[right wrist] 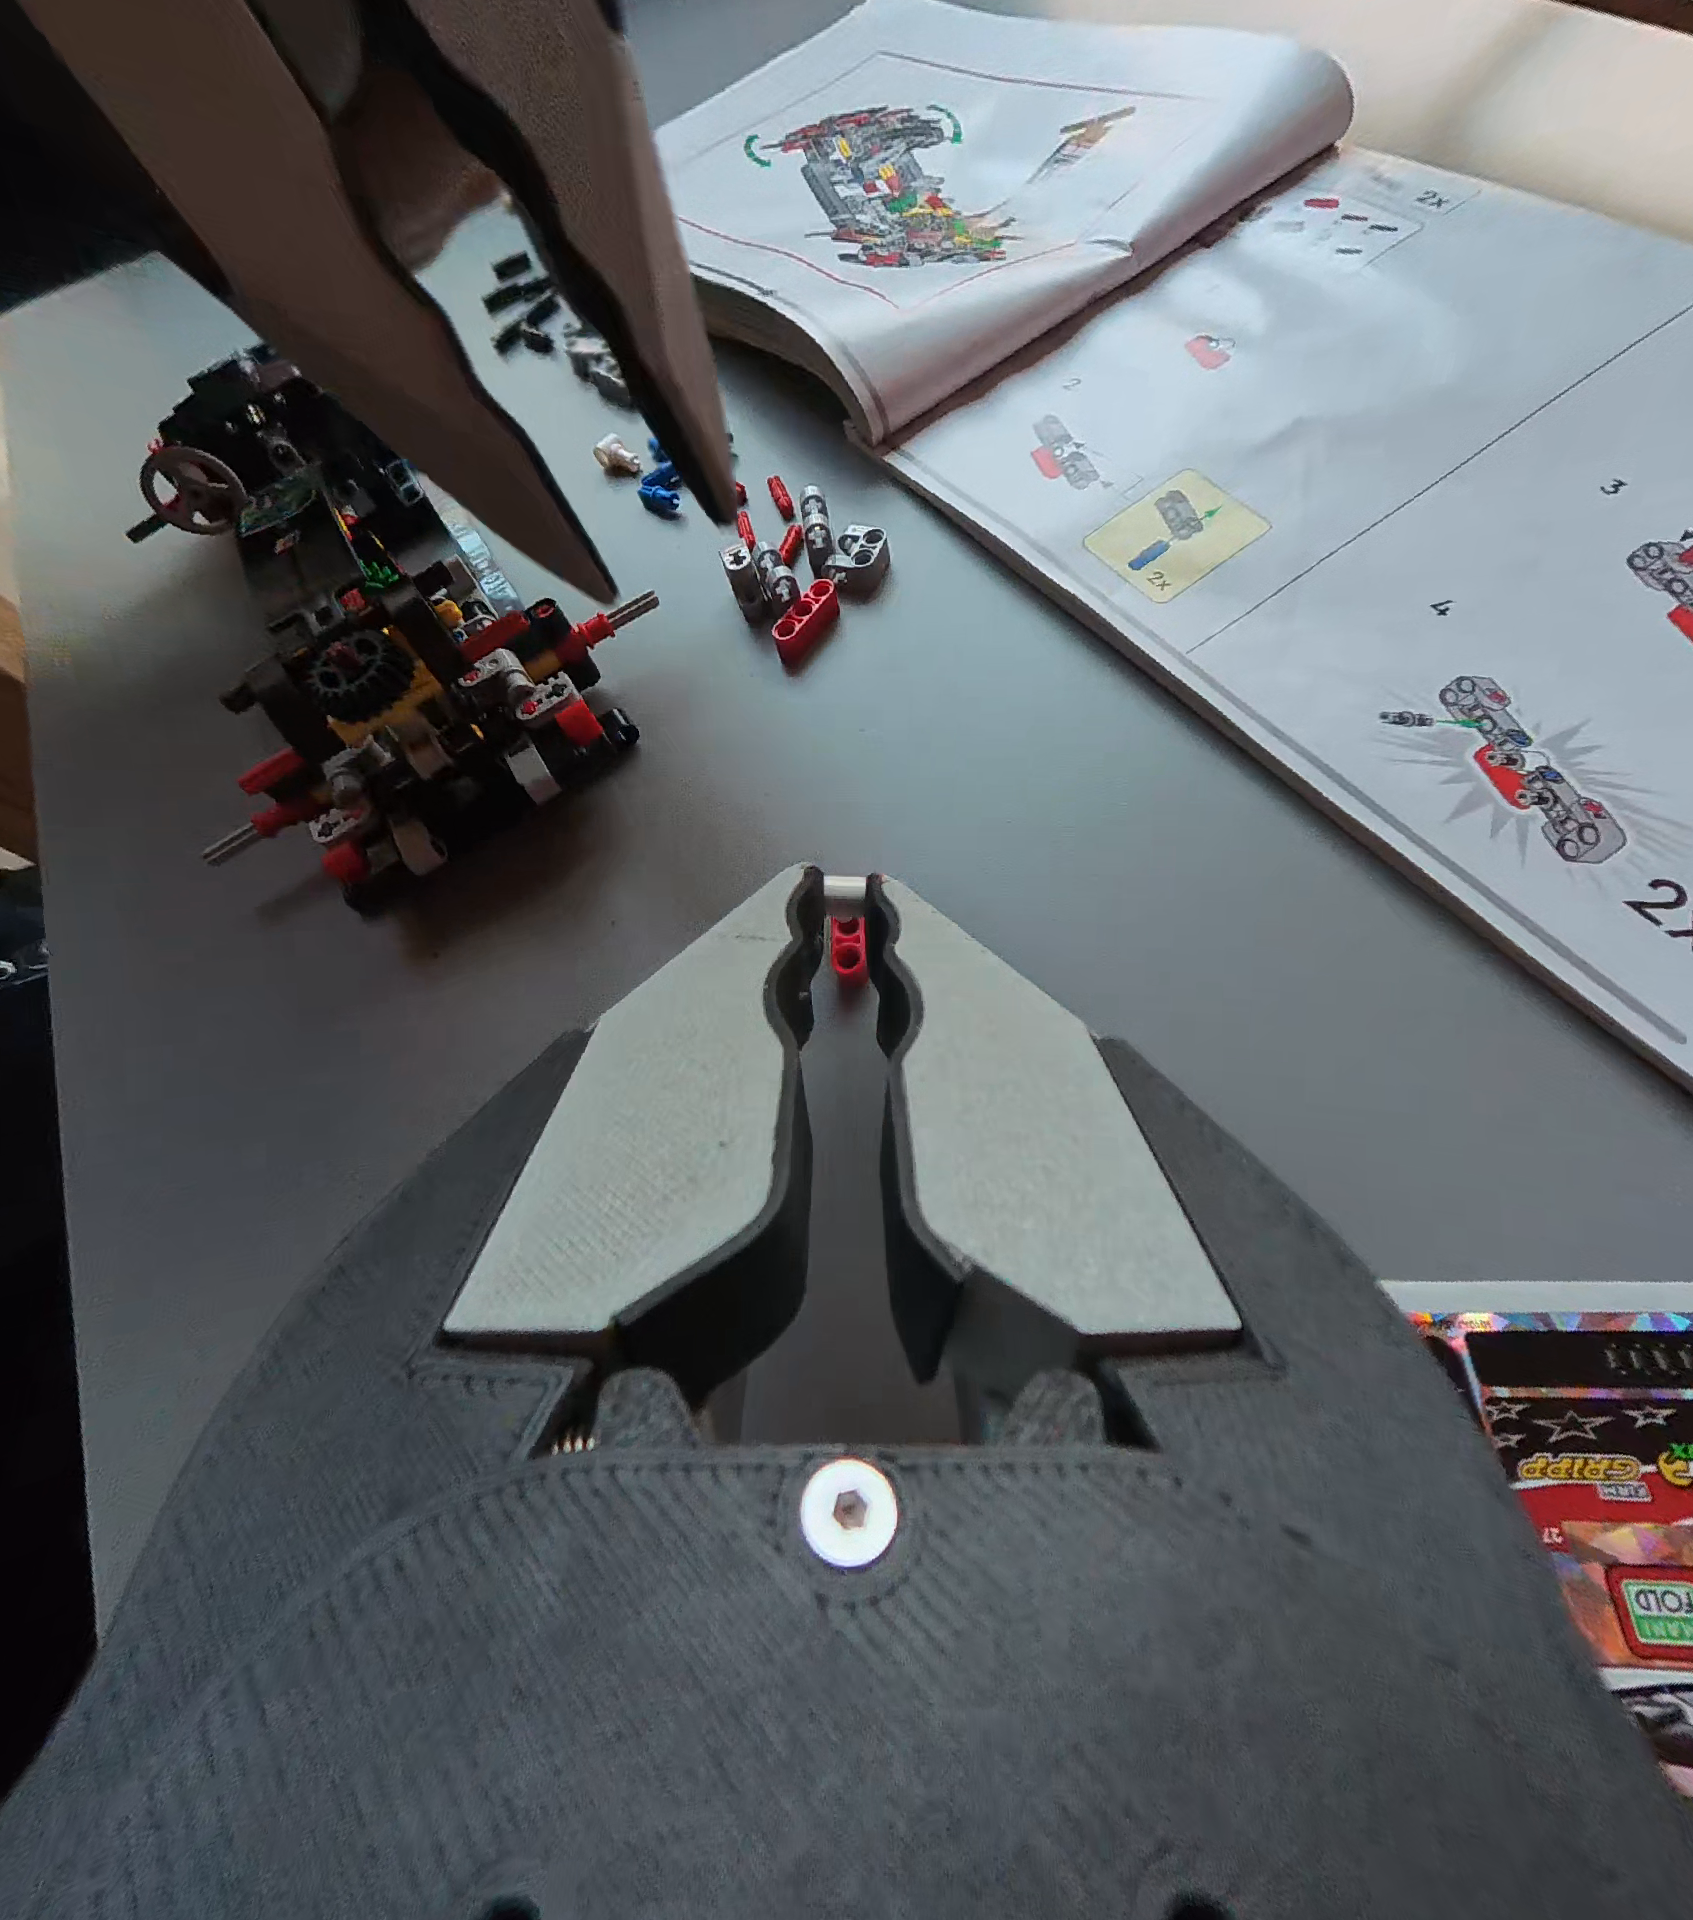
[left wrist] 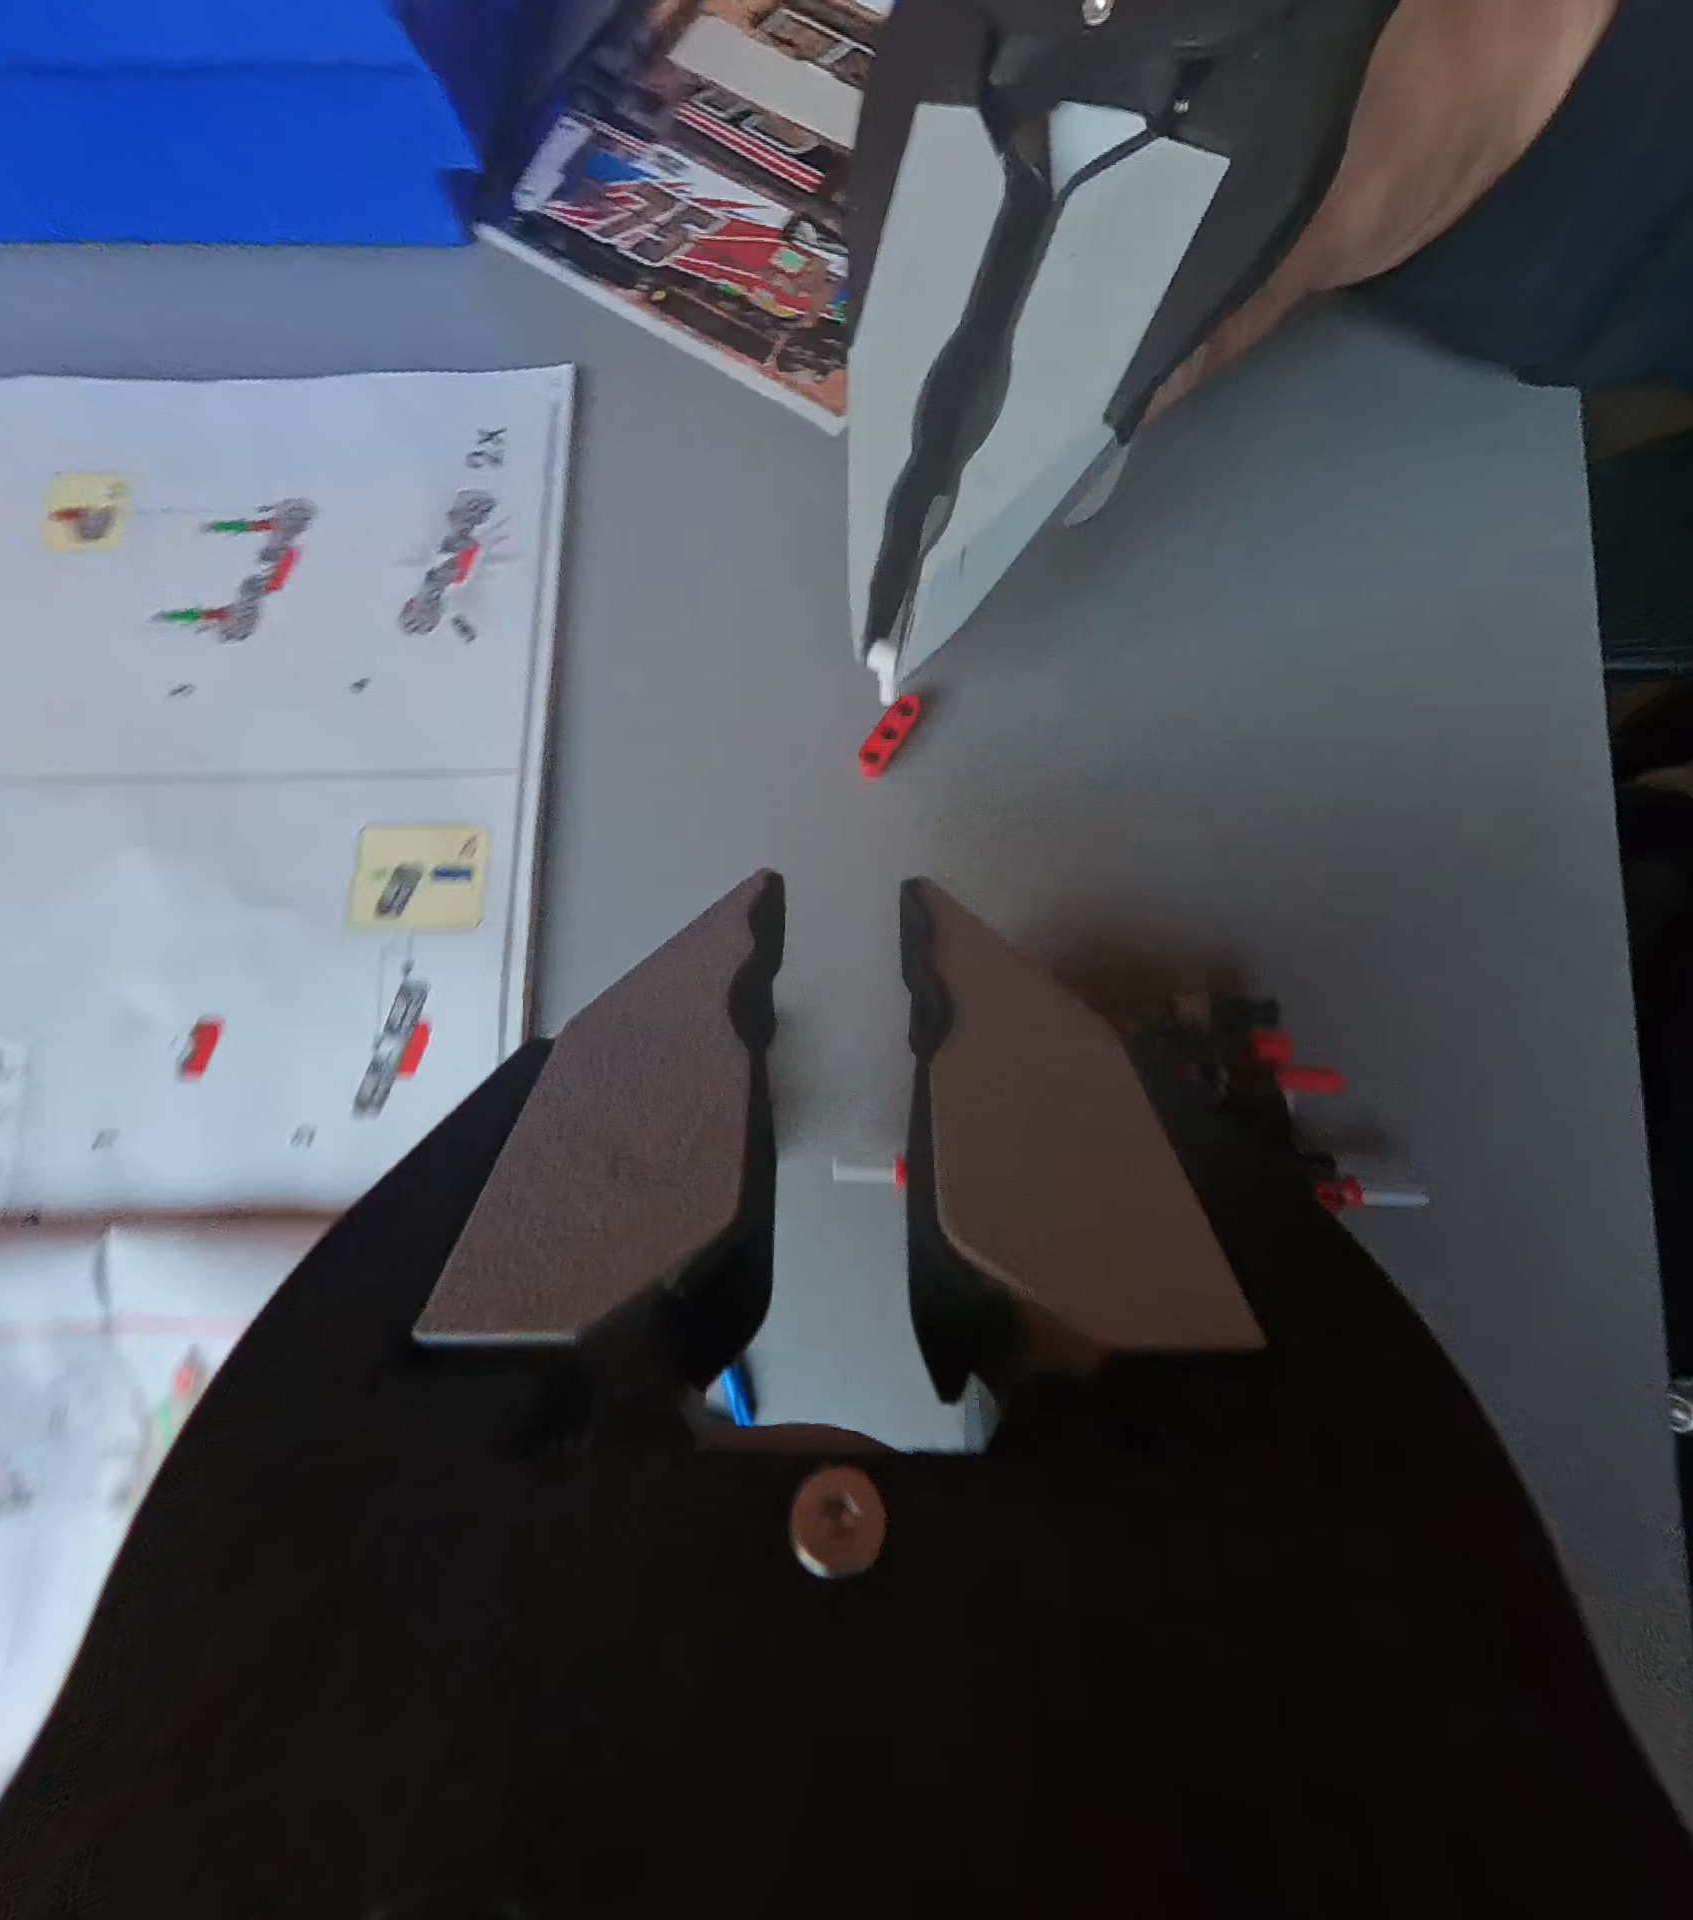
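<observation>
A grey desk (right wrist: pixel 1081 790) carried an open instruction booklet (right wrist: pixel 1444 436) and a half-built brick model (right wrist: pixel 385 665). Centre frame, the right hand-held gripper (right wrist: pixel 847 885) pinched a small white piece (right wrist: pixel 846 886) at its tips, above a red beam (left wrist: pixel 890 734). The left hand-held gripper (left wrist: pixel 842 894) stood parted, empty. No containers showed, except a blue box (left wrist: pixel 167 114) at upper left.
</observation>
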Action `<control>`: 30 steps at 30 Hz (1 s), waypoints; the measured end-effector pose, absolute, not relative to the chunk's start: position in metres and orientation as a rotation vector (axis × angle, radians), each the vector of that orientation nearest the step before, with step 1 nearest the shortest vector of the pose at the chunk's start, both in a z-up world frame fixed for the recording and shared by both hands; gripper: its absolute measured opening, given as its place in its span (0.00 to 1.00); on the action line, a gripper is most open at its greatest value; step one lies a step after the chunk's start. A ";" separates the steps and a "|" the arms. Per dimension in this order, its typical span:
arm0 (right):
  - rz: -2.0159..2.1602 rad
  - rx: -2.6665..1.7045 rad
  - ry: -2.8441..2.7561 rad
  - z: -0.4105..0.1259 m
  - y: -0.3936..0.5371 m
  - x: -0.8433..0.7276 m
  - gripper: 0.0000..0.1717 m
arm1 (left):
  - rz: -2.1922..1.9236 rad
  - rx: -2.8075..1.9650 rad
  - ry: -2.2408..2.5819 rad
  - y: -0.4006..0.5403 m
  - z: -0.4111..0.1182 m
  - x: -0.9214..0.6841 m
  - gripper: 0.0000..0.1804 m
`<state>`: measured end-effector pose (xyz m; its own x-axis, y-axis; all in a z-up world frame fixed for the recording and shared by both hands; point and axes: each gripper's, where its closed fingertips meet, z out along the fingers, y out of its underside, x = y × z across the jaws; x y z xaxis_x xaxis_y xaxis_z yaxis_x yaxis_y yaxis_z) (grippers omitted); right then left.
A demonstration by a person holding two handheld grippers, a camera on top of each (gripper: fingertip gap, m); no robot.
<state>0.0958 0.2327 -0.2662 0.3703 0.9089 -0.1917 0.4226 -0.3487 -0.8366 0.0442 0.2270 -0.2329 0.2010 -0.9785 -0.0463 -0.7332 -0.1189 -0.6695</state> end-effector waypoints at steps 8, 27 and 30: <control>0.871 -1.975 -1.185 -0.275 0.231 0.096 0.03 | -0.533 -1.945 1.927 0.236 -0.297 0.090 0.11; 0.801 -1.984 -1.210 -0.280 0.234 0.095 0.03 | -0.666 -2.008 1.866 0.231 -0.296 0.094 0.04; 0.798 -1.981 -1.215 -0.280 0.234 0.095 0.03 | -0.694 -2.007 1.873 0.234 -0.296 0.097 0.04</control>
